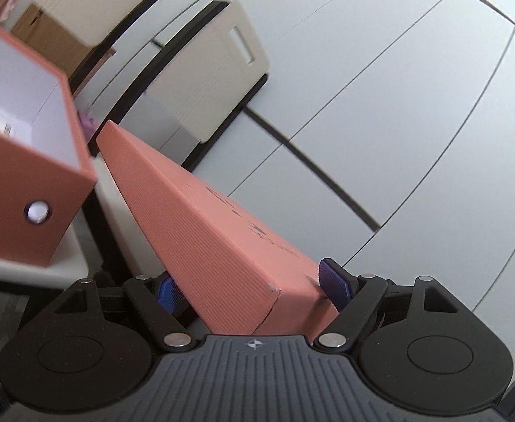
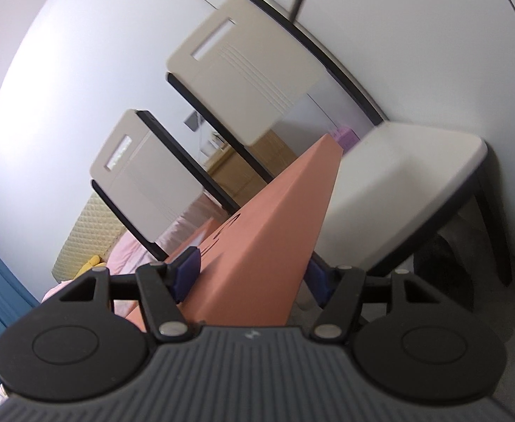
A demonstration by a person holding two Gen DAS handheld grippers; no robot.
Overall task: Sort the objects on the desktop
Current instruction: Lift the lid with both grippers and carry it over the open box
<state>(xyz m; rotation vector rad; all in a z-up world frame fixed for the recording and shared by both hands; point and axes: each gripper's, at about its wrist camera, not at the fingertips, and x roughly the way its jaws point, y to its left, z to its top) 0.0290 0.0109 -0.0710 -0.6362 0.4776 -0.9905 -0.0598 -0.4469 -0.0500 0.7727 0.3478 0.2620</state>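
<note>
An orange box lid [image 1: 201, 218] with dark printed marks on top is held tilted in the air. My left gripper [image 1: 250, 290] is shut on one end of it, blue pads [image 1: 333, 283] against its sides. My right gripper [image 2: 250, 274] is shut on the same lid [image 2: 275, 225] from its other end. The open orange box [image 1: 21, 176] with a white inside sits at the left of the left wrist view, with white items partly visible in it. It has a metal eyelet [image 1: 37, 212] on its side.
The box stands on a white table edge [image 1: 29, 270]. Beige chairs with black frames [image 2: 246, 66] [image 2: 145, 176] and a chair seat [image 2: 398, 190] stand ahead. White wall panels [image 1: 398, 105] fill the right. A pink bed [image 2: 187, 225] and cardboard [image 1: 46, 38] lie beyond.
</note>
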